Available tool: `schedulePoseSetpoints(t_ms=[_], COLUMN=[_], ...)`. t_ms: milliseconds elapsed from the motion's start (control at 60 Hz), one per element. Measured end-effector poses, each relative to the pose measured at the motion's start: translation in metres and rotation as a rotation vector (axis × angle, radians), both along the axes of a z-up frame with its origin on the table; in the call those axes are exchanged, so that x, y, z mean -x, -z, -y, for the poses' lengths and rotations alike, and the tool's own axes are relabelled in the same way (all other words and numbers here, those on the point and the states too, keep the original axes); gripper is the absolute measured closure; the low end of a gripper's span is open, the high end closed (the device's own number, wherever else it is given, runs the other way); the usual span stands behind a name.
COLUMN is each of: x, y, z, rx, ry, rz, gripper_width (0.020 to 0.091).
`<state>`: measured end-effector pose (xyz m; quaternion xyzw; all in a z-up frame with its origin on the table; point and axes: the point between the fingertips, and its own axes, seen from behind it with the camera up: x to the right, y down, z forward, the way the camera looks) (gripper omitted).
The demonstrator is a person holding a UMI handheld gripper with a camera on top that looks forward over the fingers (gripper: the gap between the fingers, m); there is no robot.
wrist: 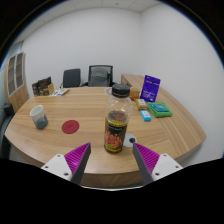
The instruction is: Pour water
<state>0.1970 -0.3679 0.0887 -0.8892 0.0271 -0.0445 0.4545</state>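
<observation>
A bottle [117, 122] with a dark cap and a red-and-yellow label stands upright on the wooden table [60, 145], just ahead of my fingers and centred between them. A grey mug [38, 116] sits further off to the left, with a round red coaster [70, 127] between it and the bottle. My gripper [112, 158] is open, its purple pads [77, 157] spread wide on either side, and nothing is held. The bottle's base lies beyond the fingertips, apart from both pads.
To the right on the table lie a green tray [158, 110] with a blue item, and a purple box [151, 87] stands behind it. Black office chairs [98, 75] line the far side. A cabinet [15, 78] stands at the left wall.
</observation>
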Motion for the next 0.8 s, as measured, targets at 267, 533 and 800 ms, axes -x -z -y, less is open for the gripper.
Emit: schedulePoseSetpoints(t_ms=[267,533,800], x=[-0.019,-0.018,-0.024], y=[0.017,0.016,0.006], z=[-0.096,-0.109,-0.114], rx=[-0.113,-0.198,-0.194], ry=[-0.047,-0.041,-0.004], rz=[-0.062,-0.063,0.030], gripper_width=[0.0332,0.0669,0.0741])
